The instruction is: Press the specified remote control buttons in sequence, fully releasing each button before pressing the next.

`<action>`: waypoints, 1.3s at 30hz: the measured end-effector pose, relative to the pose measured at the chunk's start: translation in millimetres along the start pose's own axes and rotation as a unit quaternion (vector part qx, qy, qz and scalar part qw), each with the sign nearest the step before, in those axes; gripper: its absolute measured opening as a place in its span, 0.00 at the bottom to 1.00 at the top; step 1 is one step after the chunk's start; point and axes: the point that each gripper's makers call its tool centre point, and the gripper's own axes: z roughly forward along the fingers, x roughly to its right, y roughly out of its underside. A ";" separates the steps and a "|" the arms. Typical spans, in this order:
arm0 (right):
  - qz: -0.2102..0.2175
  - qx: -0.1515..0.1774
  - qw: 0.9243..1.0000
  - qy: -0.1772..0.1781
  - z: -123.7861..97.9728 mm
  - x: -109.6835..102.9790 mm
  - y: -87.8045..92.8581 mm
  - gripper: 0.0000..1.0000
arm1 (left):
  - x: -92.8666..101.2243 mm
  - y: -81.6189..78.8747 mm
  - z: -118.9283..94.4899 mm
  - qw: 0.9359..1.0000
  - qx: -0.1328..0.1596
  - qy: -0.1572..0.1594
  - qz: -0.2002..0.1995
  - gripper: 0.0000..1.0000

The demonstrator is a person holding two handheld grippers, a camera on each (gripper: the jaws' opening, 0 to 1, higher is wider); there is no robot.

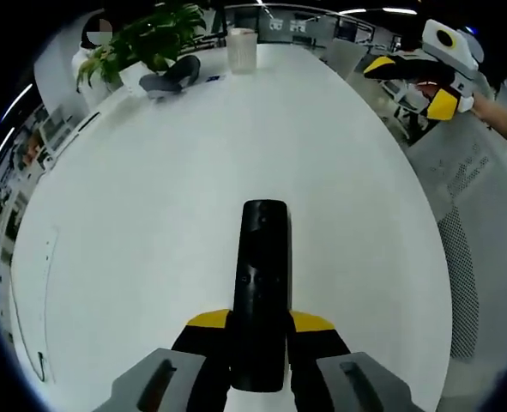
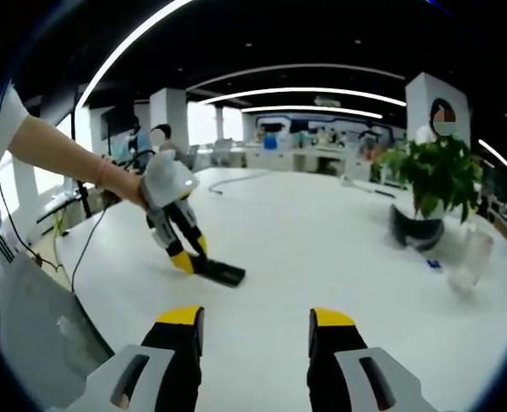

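left claw (image 1: pixel 259 330): jaws clamped, held low | right claw (image 2: pixel 255 330): jaws apart, raised, holding nothing

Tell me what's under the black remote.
The white table lies under the remote, which the left gripper clamps at its near end. Whether the remote touches the tabletop there is hidden by its body.

No legible text, labels, brands or numbers anywhere.
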 end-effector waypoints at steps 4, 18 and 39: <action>-0.001 -0.003 1.000 0.000 0.0 -0.3 0.5 0.46 | 3.2 0.5 -0.2 1.000 -0.001 -0.001 0.001 0.24; -0.005 -0.009 1.000 -0.004 1.0 -1.7 2.9 0.44 | 15.7 2.1 -1.0 1.000 0.001 0.000 0.002 0.24; -0.015 -0.027 0.999 -0.012 2.9 -5.4 8.8 0.42 | 35.5 2.3 -0.8 1.000 -0.001 0.001 0.009 0.24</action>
